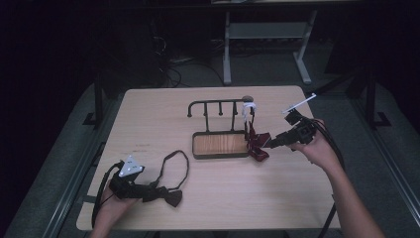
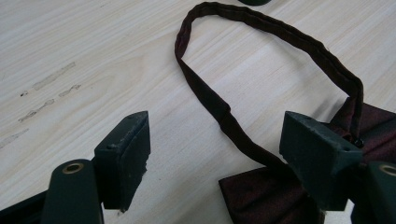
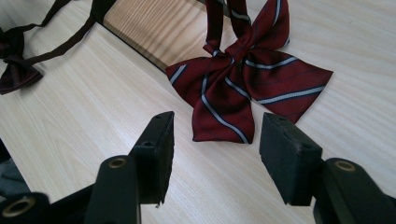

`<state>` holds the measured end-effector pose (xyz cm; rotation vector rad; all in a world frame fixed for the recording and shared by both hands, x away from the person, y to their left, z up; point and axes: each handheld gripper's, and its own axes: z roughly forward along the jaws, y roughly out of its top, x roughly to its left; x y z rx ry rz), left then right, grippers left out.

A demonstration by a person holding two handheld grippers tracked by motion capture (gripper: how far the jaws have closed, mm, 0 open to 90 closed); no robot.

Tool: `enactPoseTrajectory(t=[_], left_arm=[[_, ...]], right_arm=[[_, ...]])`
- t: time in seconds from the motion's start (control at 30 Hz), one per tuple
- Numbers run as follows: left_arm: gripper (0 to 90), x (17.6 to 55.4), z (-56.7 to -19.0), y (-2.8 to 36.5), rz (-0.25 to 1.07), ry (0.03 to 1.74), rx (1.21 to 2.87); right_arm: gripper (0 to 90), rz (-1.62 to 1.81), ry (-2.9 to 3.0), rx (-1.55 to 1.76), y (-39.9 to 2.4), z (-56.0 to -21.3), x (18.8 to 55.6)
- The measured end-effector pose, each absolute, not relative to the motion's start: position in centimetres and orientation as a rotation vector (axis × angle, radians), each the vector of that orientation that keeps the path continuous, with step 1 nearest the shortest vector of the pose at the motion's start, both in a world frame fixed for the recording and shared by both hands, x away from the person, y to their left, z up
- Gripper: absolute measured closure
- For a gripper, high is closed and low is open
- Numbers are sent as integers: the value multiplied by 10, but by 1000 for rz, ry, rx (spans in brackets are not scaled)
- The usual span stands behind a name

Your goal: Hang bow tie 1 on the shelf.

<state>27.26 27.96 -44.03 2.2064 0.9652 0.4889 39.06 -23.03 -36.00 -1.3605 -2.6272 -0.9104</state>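
The striped bow tie (image 3: 243, 88) is deep red, crossed by slanting pale grey-white stripes edged in dark blue, while the plain bow tie (image 2: 275, 193) and its neck strap (image 2: 261, 28) are one dark maroon-brown with no pattern. The bench (image 1: 208, 198) is pale beige with a fine light wood grain and a few faint grey smudges, and the rack (image 1: 220, 116) is black with a base panel (image 1: 219, 144) of warmer orange-brown wood grain. Both the left claw (image 2: 215, 154) and the right claw (image 3: 215, 154) have matt black jaws with small brass-coloured rings, and the left carries a light grey plate (image 1: 131, 167) in the high view.
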Motion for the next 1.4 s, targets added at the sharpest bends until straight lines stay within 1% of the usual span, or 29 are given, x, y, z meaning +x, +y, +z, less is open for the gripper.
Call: enactPoseTrajectory(t=[0.63,1.03,1.4], left_arm=[[251,271,-439,276,482,970,2199],[245,272,-439,276,478,979,2189],[245,272,-439,275,469,986,2185]], right_arm=[[424,-928,-2608,-1359,-240,-384,371],[424,-919,-2618,-1338,-238,-394,361],[425,-941,-2614,-1348,-244,-405,347]])
